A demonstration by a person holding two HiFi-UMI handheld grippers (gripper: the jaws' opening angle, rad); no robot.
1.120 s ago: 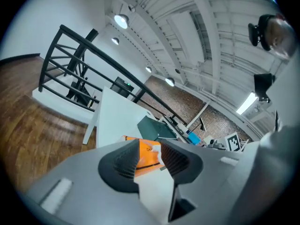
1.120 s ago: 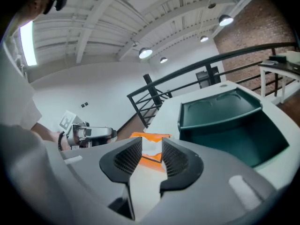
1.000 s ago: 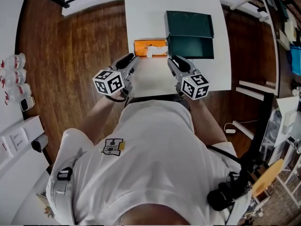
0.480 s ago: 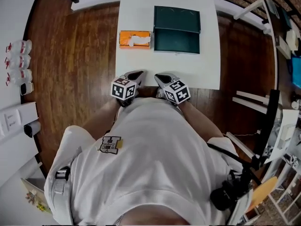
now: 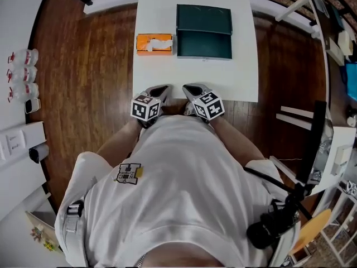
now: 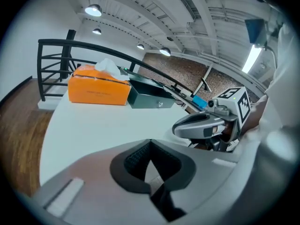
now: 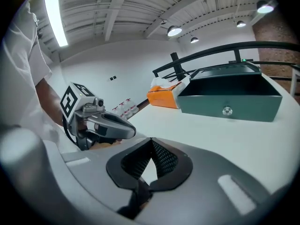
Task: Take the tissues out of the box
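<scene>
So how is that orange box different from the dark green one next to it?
The orange box is the smaller of the two; the dark green box is clearly larger. The orange box has a white tissue poking out of its top, while the dark green box stands open and has a small knob on its front. Both are rectangular and sit side by side on the white table.

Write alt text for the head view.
A person holds the left gripper and right gripper, both shut, at the near edge of a white table. Farther back sit an orange tissue box and a dark green box.
</scene>
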